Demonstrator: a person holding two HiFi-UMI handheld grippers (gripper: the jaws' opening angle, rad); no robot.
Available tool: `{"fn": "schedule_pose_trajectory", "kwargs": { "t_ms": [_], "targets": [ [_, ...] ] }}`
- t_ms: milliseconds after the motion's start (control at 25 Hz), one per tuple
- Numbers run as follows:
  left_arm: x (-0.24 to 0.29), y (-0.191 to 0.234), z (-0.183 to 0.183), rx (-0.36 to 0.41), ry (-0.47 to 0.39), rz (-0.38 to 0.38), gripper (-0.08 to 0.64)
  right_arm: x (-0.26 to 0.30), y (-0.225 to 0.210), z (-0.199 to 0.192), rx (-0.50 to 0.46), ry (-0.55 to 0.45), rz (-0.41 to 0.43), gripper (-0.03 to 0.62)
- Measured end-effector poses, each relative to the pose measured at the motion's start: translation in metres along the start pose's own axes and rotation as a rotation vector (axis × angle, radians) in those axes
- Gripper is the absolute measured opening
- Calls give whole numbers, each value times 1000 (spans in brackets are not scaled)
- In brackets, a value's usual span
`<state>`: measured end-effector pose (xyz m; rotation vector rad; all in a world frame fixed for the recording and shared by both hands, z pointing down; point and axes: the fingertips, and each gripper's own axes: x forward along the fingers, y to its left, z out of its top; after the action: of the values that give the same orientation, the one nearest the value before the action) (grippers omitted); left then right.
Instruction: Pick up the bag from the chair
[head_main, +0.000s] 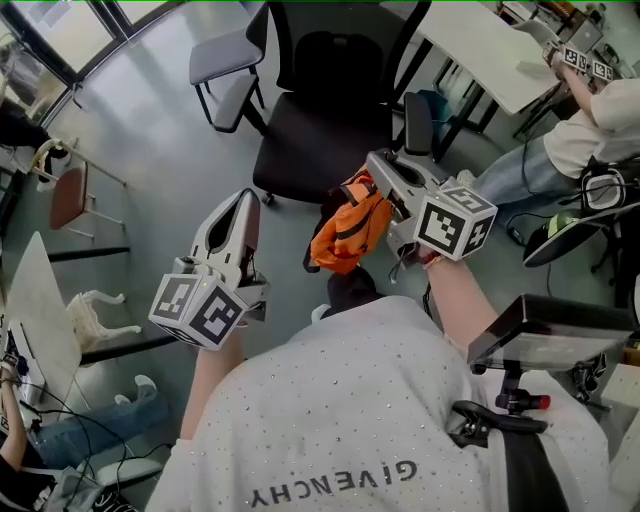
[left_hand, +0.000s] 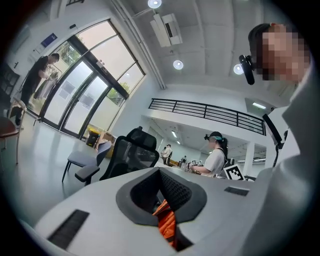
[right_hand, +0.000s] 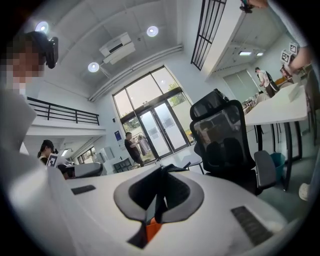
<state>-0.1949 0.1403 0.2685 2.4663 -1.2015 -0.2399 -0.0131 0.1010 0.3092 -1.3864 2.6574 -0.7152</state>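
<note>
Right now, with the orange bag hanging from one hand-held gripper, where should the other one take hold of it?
Probably the dark strap at the top of the orange bag, beside where the right hand-held gripper is shut on it. The left hand-held gripper could come in level from its own side. The body hangs soft and crumpled, so it would likely bunch and slip.

The bag (head_main: 350, 228) is orange and crumpled, with dark straps. It hangs from the right gripper (head_main: 373, 168), whose closed jaws pinch a dark strap, off to the right of the left gripper (head_main: 243, 205). The black office chair (head_main: 318, 125) stands upright just beyond both grippers' tips.
</note>
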Motion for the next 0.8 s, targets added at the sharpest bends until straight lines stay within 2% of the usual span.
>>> {"fn": "schedule_pose_trajectory", "kwargs": {
  "t_ms": [120,240,480,800],
  "targets": [
    [-5,-10,-14,-6,13,-10,8,-19,6,-12,-19,15,-6,-5],
    [-5,-11,-25,-19,18,15,8,-34,1,-16,-17,24,-24,-5],
    [1,-20,-27,-25,21,12,8,-49,-4,-9,-12,5,-22,-5],
    [1,-73,-47,-5,28,-5,8,-106,-13,-20,13,-21,22,-5]
  ]
}}
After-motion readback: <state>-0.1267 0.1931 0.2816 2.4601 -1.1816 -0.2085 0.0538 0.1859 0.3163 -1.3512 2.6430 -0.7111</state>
